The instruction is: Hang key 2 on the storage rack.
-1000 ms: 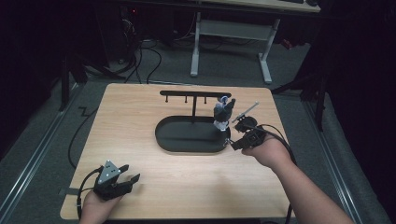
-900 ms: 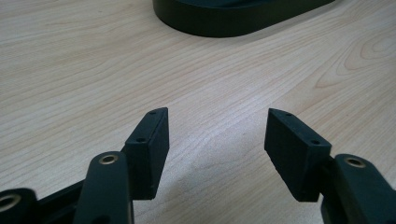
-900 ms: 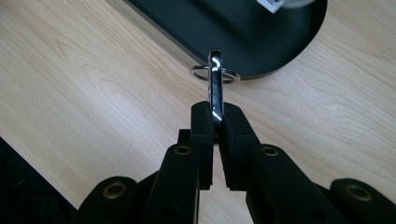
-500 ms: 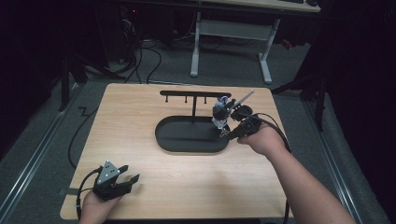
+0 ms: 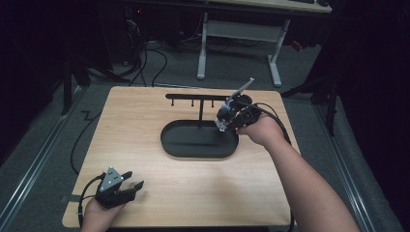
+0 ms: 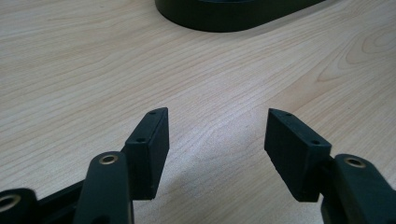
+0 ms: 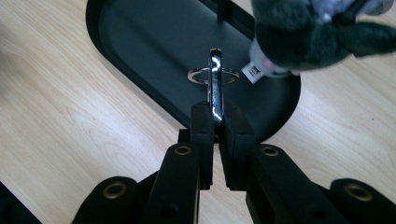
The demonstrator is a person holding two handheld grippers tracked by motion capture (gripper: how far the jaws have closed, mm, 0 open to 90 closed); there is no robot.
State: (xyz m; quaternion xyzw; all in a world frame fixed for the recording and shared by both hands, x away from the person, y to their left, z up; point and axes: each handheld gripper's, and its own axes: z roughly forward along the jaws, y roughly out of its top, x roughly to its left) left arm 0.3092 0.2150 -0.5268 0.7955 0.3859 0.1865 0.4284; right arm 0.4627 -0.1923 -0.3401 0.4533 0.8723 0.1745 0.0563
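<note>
Two grippers: right gripper (image 7: pixel 214 114) clenched on shiny metal keyring clip (image 7: pixel 215 84) with dark plush toy (image 7: pixel 299 35); left gripper (image 6: pixel 215 140) released at seven o'clock. Thin clip could slip sideways.

Dim room, grey floor (image 5: pixel 43 125), white-legged desk (image 5: pixel 237 29) behind the wooden table (image 5: pixel 145 116).

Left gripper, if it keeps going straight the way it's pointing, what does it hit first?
Probably the black oval tray. The left gripper is open above bare table, with nothing between them, though depth is hard to judge.
</note>
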